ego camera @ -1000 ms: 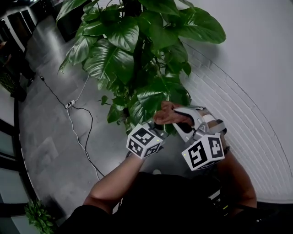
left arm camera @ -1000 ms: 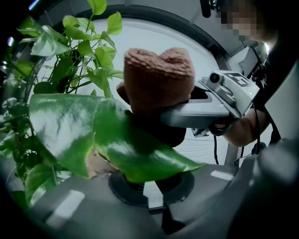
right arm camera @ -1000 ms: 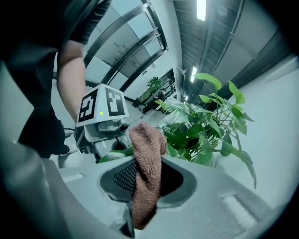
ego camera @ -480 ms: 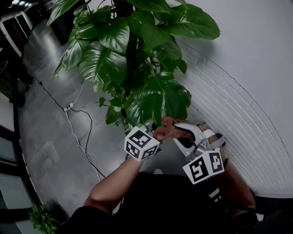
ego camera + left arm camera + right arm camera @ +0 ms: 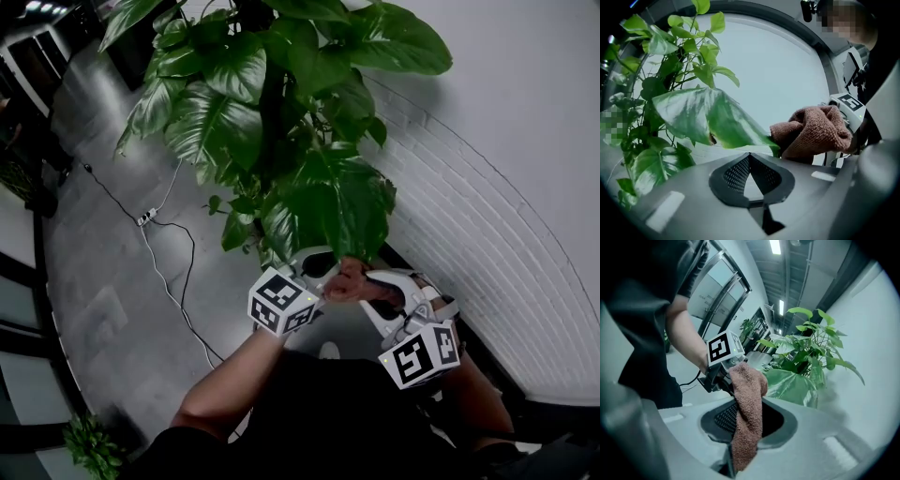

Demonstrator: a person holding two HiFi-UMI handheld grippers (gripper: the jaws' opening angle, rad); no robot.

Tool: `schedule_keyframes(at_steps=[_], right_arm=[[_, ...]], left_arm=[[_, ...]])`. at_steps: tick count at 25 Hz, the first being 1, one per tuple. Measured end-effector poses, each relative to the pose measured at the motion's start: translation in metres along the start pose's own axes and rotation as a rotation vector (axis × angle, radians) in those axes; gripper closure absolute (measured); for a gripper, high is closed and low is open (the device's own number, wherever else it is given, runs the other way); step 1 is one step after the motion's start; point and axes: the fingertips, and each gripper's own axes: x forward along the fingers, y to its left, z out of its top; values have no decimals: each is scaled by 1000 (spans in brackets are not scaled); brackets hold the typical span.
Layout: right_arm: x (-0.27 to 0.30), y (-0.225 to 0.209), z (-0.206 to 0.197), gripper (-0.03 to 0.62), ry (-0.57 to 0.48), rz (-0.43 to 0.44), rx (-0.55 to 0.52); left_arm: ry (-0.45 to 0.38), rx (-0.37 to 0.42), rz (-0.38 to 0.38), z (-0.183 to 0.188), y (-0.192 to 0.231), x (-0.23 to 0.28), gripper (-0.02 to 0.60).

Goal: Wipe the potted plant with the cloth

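The potted plant (image 5: pixel 272 112) fills the top of the head view with broad green leaves. One big leaf (image 5: pixel 333 206) hangs down to my two grippers. My left gripper (image 5: pixel 319 267) is shut, and the tip of that leaf (image 5: pixel 708 117) lies pinched at its jaws (image 5: pixel 751 157). My right gripper (image 5: pixel 370 286) is shut on a brown terry cloth (image 5: pixel 747 427). The cloth is bunched (image 5: pixel 813 131) against the leaf's tip, right beside the left gripper. Behind the cloth shows the left gripper's marker cube (image 5: pixel 723 348). The plant's pot is hidden.
A white brick wall (image 5: pixel 469 234) curves close on the right of the plant. A power strip with a black cable (image 5: pixel 145 217) lies on the grey floor to the left. A small plant (image 5: pixel 89 445) stands at the lower left.
Both grippers have come down and nearer to the person, the right one farther and with a roll. The cloth has slid down the big leaf, which now hangs lower.
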Motion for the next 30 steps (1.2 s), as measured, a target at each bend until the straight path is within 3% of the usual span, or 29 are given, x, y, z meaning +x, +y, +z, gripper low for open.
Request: schedule_keyframes(at_steps=[9,16,26,30], right_arm=[[0,22,3,525,-67,17,210],[1,38,12,525,-78,-58,359],[-2,105,61,525,-107,-205,756],[-11,135,79,525,-106,-262,852]], left_arm=[[70,-55,91,-29,13,-58,565],[104,-93,143,-31,32,-127,565],[141,-33,91,-22,18,-244,565],[130,-27,70,-20,9,-284,565]])
